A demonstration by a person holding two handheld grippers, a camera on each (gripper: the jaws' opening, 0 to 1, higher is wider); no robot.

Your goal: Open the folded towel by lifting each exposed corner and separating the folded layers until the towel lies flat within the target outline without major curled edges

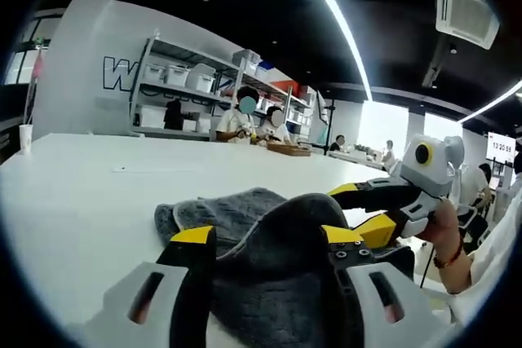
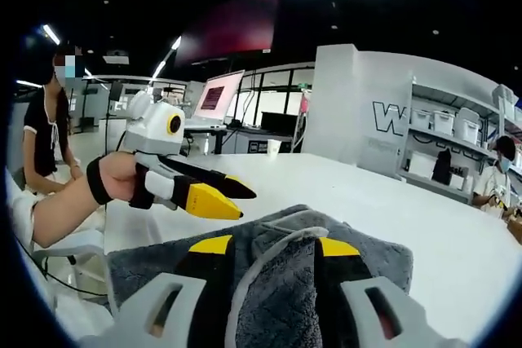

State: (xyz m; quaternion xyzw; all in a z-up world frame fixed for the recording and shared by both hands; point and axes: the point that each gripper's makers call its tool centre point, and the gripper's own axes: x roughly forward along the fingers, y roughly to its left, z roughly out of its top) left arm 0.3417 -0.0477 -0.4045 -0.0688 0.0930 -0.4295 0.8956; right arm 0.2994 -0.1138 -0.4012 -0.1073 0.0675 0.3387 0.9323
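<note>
A dark grey towel (image 1: 228,209) lies bunched on the white table (image 1: 98,193), with a fold bulging up between the jaws of my left gripper (image 1: 267,235), which stand wide apart. From the right comes my right gripper (image 1: 352,211), held in a hand, its yellow-tipped jaws apart at the towel's right edge. In the right gripper view the towel (image 2: 367,262) lies folded in layers, with a pale hem running up between the spread jaws of my right gripper (image 2: 275,246). There my left gripper (image 2: 247,204) hovers just above the towel's left edge, jaws slightly apart.
The table (image 2: 367,193) stretches far beyond the towel. Shelves with white bins (image 1: 188,79) stand behind it, where people (image 1: 245,116) sit. A paper cup (image 1: 26,136) stands at the far left edge. Another person (image 2: 49,120) sits to the left, by a white chair (image 2: 65,250).
</note>
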